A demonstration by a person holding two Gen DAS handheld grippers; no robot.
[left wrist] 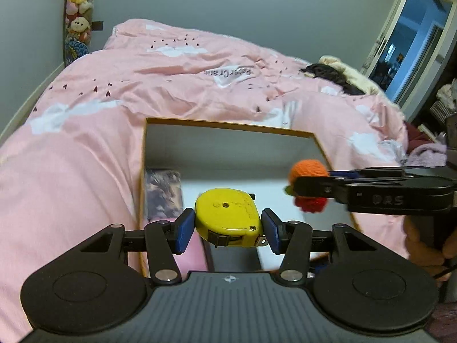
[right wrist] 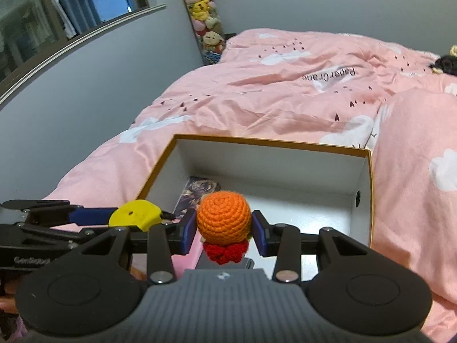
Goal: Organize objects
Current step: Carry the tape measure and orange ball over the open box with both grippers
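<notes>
My left gripper (left wrist: 228,230) is shut on a yellow tape measure (left wrist: 228,217), held above the near part of an open white box with a tan rim (left wrist: 228,124). My right gripper (right wrist: 224,233) is shut on an orange crocheted ball toy with a red bow (right wrist: 223,221), also over the box (right wrist: 368,177). From the left wrist view the right gripper (left wrist: 297,185) comes in from the right with the toy (left wrist: 307,171). The right wrist view catches the left gripper (right wrist: 160,214) and tape measure (right wrist: 135,215) at its left. A printed card (right wrist: 197,193) lies flat in the box's far left corner.
The box rests on a bed under a rumpled pink duvet (left wrist: 171,80). Dark and cream clothes (left wrist: 337,75) lie at the bed's far right. A column of plush toys (right wrist: 204,14) hangs in the wall corner. A hand (left wrist: 428,245) holds the right gripper's handle.
</notes>
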